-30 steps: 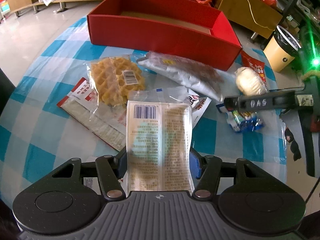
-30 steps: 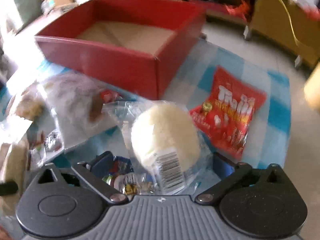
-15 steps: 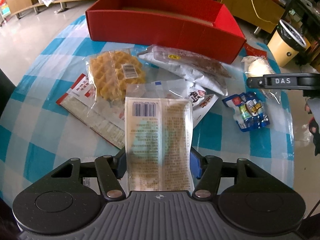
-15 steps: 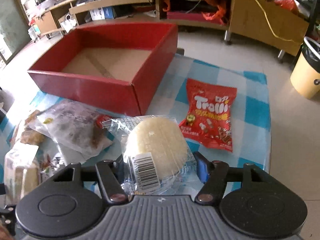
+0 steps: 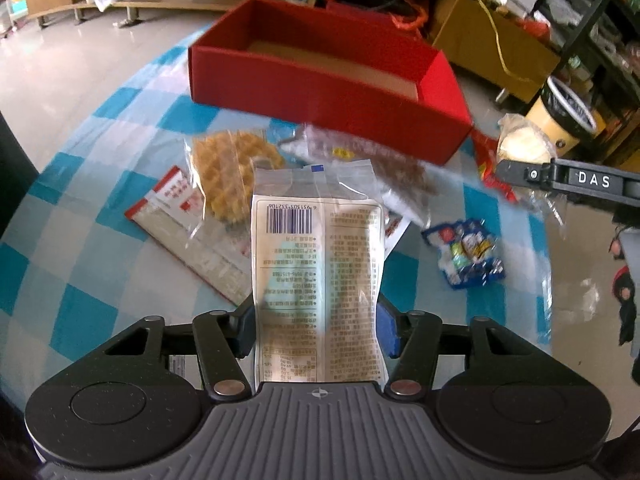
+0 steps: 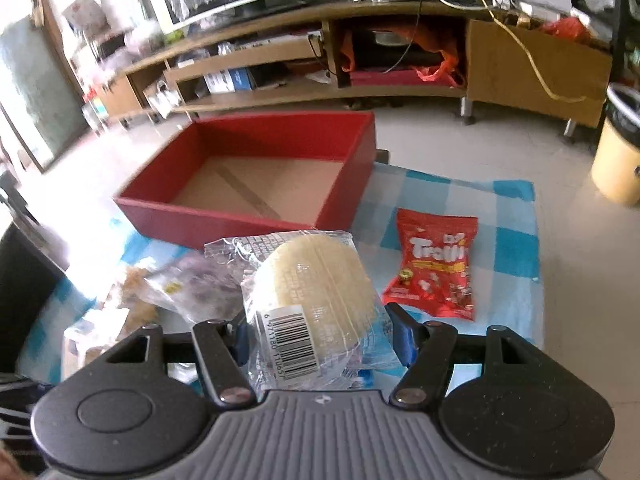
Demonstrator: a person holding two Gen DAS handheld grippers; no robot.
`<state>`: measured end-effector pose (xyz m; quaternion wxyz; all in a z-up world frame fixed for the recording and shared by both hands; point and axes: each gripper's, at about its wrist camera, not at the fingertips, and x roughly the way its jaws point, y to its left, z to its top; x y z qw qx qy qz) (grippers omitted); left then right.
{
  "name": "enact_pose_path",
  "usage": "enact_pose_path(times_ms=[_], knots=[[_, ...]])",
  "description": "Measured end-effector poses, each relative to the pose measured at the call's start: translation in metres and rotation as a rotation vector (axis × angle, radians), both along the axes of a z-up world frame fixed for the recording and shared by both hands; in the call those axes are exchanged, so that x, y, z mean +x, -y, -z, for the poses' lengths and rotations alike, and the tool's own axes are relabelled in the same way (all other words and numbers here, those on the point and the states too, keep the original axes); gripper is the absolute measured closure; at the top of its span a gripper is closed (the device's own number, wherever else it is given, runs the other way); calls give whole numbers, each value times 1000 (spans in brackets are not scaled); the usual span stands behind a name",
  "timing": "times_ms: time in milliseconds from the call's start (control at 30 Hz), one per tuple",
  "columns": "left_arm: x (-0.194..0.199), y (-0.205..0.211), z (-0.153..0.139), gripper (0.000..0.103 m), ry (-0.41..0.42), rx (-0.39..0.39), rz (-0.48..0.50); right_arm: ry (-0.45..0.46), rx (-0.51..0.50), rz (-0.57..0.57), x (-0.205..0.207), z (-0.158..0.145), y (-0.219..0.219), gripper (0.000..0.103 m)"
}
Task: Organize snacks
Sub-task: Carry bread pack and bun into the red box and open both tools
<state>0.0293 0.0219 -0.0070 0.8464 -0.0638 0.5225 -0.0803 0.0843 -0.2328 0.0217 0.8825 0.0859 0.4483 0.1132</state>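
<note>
**Both grippers loaded above the checked table, red box open behind**

A blue-and-white checked tablecloth (image 5: 120,208) covers the table. At its far edge, upper centre of both views, stands an open red box (image 6: 248,216) with a bare cardboard floor. Behind it runs pale floor, then low wooden shelving (image 6: 280,68) across the top of the right wrist view; a yellow bin (image 6: 616,160) stands at the right edge.

The left gripper (image 5: 316,328) is clamped on a flat printed snack packet (image 5: 316,264), which stands upright between the blue pads, barcode at its upper left. The right gripper (image 6: 320,336) is closed on a round pale cake in clear wrap (image 6: 312,284), its barcode facing the camera. In the left wrist view that same cake shows at the right edge, held above the table's right side.

On the cloth, seen from the left wrist: a waffle in clear wrap (image 5: 228,164) left of centre, overlapping a red-and-white flat packet (image 5: 180,216); a dark snack in clear wrap (image 5: 360,156) just in front of the box's near wall; a small blue packet (image 5: 468,256) lower right. A red Trolli bag (image 6: 434,264) lies right of the box, near the table's right edge.

Bare cloth lies at the lower left of the left wrist view and around the Trolli bag
</note>
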Motion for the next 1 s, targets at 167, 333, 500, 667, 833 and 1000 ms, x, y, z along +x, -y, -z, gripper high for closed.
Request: enact_pose_path(times_ms=[167, 333, 500, 667, 833, 1000], knots=[[7, -3, -19, 39, 53, -35, -17, 3, 130, 14, 3, -6, 10, 38], [23, -2, -35, 39, 95, -46, -24, -9, 258, 28, 12, -8, 15, 38], [51, 2, -52, 39, 153, -37, -20, 12, 281, 35, 27, -14, 8, 38], [81, 4, -65, 39, 199, -46, -30, 29, 303, 53, 49, -18, -1, 38], [108, 2, -67, 39, 199, -76, -48, 30, 313, 62, 69, -14, -11, 38], [136, 3, -67, 39, 224, -69, -55, 40, 314, 77, 92, -10, -15, 38]])
